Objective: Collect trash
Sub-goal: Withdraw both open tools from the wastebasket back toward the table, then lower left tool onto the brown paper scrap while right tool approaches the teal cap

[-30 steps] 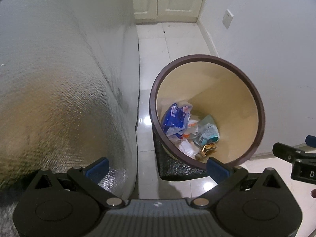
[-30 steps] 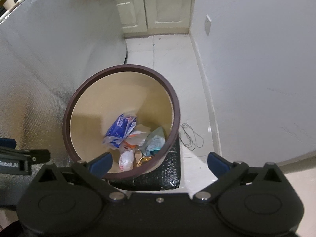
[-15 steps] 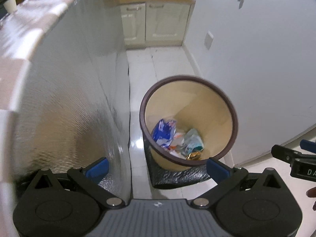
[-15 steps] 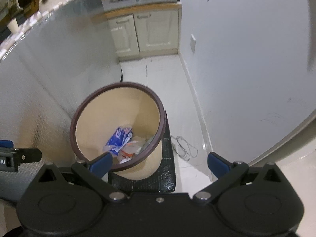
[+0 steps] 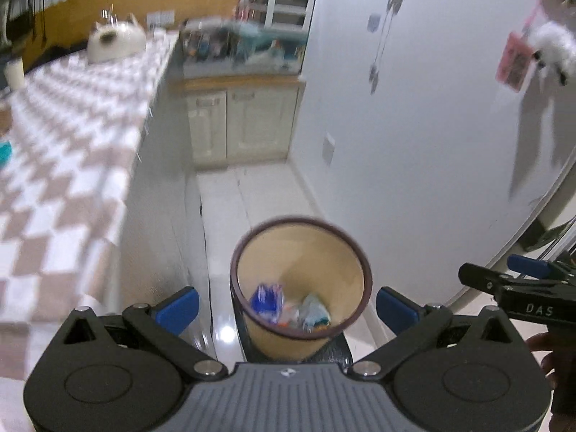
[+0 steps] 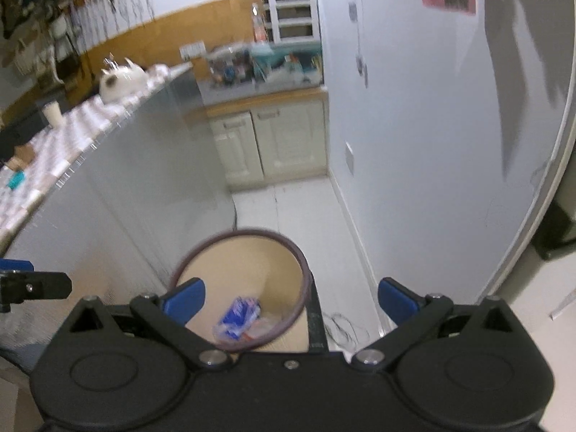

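Both tongs hang high above the floor with their blue-tipped fingers spread wide and nothing between them: the left tongs [image 5: 284, 304] and the right tongs [image 6: 291, 297] are released. Below them, on the white tiled floor [image 5: 252, 198], stands the trash bin [image 5: 300, 280], beige with a dark brown rim, in the aisle between the silver-sided checkered surface [image 5: 61, 165] on the left and the white wall [image 5: 414, 144] on the right. A black mat [image 6: 316, 318] lies under the bin. At the bin's bottom lies the trash: a blue and white wrapper [image 5: 266, 298] on the left and a pale teal packet [image 5: 315, 313] to its right, the rest too blurred to name. Cream cabinets [image 6: 273, 144] close the aisle's far end, and a white teapot [image 5: 115, 41] sits far back on the surface.
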